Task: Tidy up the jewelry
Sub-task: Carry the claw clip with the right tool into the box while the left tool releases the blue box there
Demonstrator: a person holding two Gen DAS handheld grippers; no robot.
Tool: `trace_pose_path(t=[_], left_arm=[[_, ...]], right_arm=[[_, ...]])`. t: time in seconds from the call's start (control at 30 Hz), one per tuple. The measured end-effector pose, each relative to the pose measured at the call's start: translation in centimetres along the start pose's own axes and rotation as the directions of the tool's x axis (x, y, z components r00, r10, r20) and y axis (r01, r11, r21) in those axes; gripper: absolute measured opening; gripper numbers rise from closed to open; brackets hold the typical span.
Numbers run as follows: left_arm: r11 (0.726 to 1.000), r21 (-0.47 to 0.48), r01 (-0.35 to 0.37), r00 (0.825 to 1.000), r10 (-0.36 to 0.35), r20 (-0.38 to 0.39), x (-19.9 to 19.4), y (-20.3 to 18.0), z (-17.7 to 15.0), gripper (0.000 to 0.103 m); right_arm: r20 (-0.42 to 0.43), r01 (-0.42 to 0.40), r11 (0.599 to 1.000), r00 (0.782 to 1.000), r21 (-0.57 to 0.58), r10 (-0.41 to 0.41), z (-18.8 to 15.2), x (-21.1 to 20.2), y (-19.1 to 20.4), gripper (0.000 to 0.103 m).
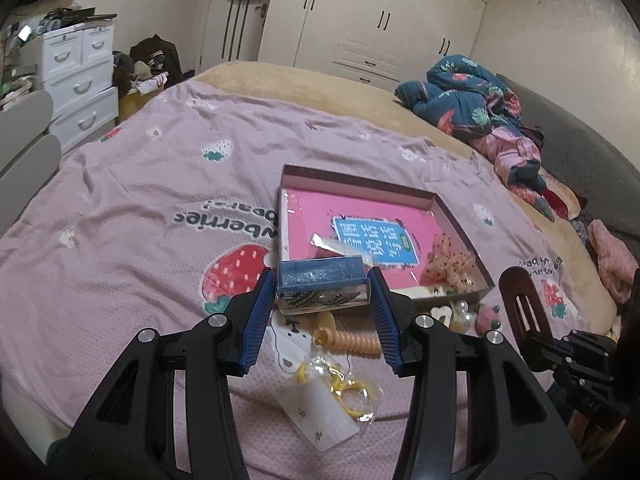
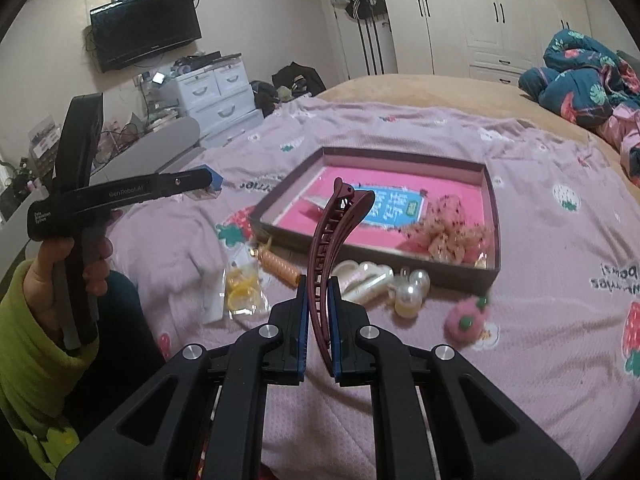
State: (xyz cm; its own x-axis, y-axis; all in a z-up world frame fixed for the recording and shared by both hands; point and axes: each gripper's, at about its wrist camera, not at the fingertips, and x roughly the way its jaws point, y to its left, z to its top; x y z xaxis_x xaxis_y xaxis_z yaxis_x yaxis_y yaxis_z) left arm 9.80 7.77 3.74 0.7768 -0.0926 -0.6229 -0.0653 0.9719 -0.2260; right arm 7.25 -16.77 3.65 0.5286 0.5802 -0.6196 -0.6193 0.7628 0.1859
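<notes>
On left wrist view, left gripper (image 1: 323, 294) clamps small clear blue case (image 1: 323, 287) of dark pins by its ends, lifted over bed near tray (image 1: 460, 220), likely for drop-in; coil hair tie (image 1: 352, 342) and bagged yellow rings (image 1: 340, 384) lie loose below; on right wrist view, right gripper (image 2: 318, 322) pinches maroon hair clip (image 2: 334, 248) upright by its base, narrow, aimed toward tray (image 2: 494, 216); pearl clips (image 2: 412, 290) wait just outside rim.

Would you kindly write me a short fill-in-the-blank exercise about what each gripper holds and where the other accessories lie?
The left gripper is shut on a small clear ____.
The right gripper is shut on a maroon hair ____.
The polka-dot scrunchie lies ____ the tray.
The pearl hair ties lie ____ the tray, on the bedspread.

Missing: box; clip; inside; outside
</notes>
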Motion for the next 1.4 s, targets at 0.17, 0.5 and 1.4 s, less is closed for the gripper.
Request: trace_pose_path(t=[0.17,0.5,1.4], left_arm=[[1.0,-0.006,-0.003,1.0,0.003,0.014,0.0,0.0,0.9,0.039],[1.0,0.019,0.004,0.999,-0.005,0.032,2.0,-1.9,3.3,0.039],[0.984,0.159,0.079,0.981,-0.049,-0.185,14.7,-8.7,1.8,0.039]], right_arm=[[0.036,0.025,1.0,0.999,0.002,-0.025,2.1,-0.3,-0.6,0.008],[0.111,0.114,0.993,0.987,0.033,-0.117,6.4,-0.4,-3.8,0.008],[0.0,0.203,0.974,0.979,0.106,-0.204,8.3,7.2,-11.9,0.009]])
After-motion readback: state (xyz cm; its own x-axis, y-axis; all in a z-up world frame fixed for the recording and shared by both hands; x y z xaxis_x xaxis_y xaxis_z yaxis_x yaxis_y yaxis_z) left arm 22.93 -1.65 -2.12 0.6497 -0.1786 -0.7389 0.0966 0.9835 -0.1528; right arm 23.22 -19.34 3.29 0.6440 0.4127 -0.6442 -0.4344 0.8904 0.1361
